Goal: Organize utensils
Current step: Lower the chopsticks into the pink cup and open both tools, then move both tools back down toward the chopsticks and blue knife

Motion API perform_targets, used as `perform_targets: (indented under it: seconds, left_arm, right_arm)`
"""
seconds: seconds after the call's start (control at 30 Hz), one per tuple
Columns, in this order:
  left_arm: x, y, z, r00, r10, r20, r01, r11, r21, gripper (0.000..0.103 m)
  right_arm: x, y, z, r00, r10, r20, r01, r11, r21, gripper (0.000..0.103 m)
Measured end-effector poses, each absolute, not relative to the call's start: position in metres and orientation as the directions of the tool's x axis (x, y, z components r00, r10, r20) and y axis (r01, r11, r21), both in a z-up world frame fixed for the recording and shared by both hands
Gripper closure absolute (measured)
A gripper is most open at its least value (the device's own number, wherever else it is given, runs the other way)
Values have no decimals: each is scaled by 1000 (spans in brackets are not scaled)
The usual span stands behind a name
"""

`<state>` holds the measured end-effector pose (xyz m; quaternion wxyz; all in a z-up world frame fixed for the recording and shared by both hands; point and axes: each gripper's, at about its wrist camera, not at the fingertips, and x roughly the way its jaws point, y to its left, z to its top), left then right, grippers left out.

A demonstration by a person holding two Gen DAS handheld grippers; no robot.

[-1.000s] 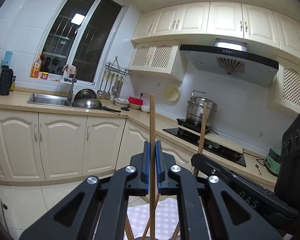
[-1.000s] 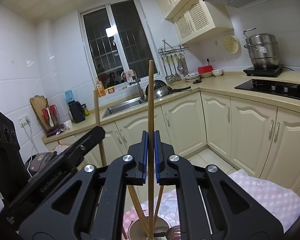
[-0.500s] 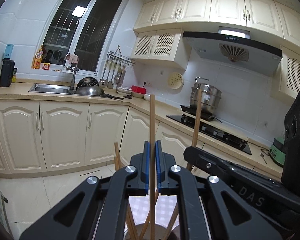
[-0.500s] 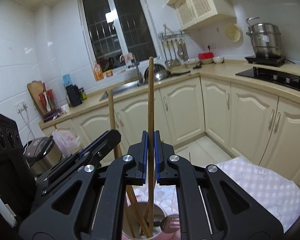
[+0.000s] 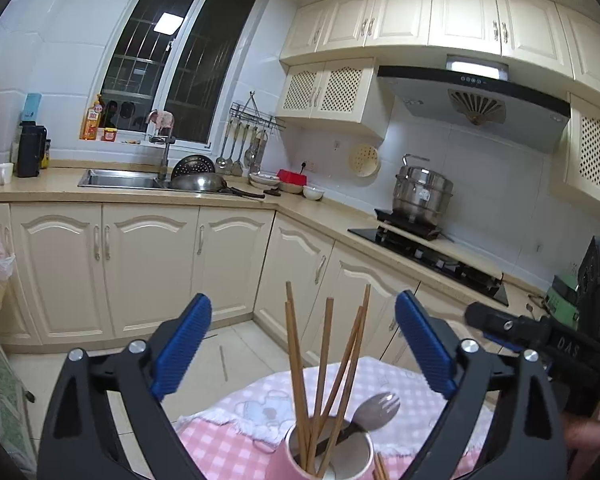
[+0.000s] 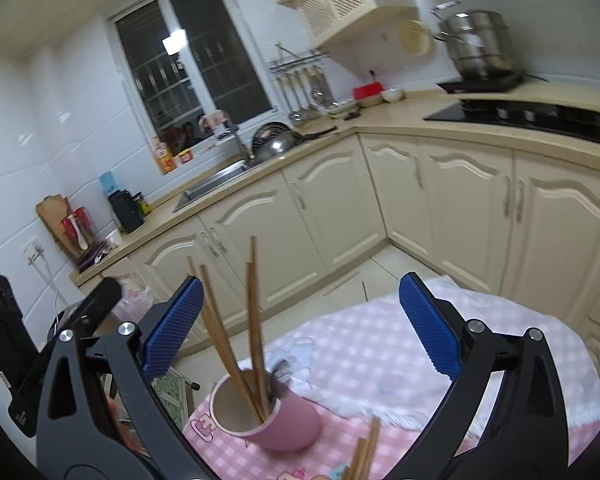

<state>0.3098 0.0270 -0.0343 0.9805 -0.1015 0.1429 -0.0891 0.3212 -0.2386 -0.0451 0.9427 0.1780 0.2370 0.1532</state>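
A pink cup [image 6: 288, 420] stands on the pink checked tablecloth [image 6: 380, 360]. Several wooden chopsticks [image 6: 254, 320] and a metal spork stand in it. In the left wrist view the cup [image 5: 332, 456] sits at the bottom middle with the chopsticks [image 5: 324, 360] and the spork [image 5: 374, 408] in it. My left gripper [image 5: 302, 354] is open and empty above the cup. My right gripper [image 6: 300, 326] is open and empty above and behind the cup. More chopsticks [image 6: 364, 452] lie on the cloth near the cup.
The other gripper's black body shows at the right of the left wrist view [image 5: 556, 344] and at the left of the right wrist view [image 6: 60, 328]. Cream kitchen cabinets [image 5: 148, 268], a sink [image 5: 120, 179] and a stove with a steel pot [image 5: 422, 196] stand behind.
Both grippers were shut on one chopstick each held upright over the cup. Both have opened, and those chopsticks now stand in the cup.
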Motion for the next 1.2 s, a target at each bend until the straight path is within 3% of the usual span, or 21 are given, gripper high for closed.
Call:
perform_targets:
  seconds: [0.5,1.2]
  left_arm:
    - [266,22,-29,918,-187,-349,141,978,-155,9]
    - [242,-17,-79,827,-221,-517,219,974,-65,9]
  right_arm:
    - [280,-286,-60,803,310,-509,-91,907,410,7]
    - [248,-273,-133,616,273,-739,-72,954,292,7]
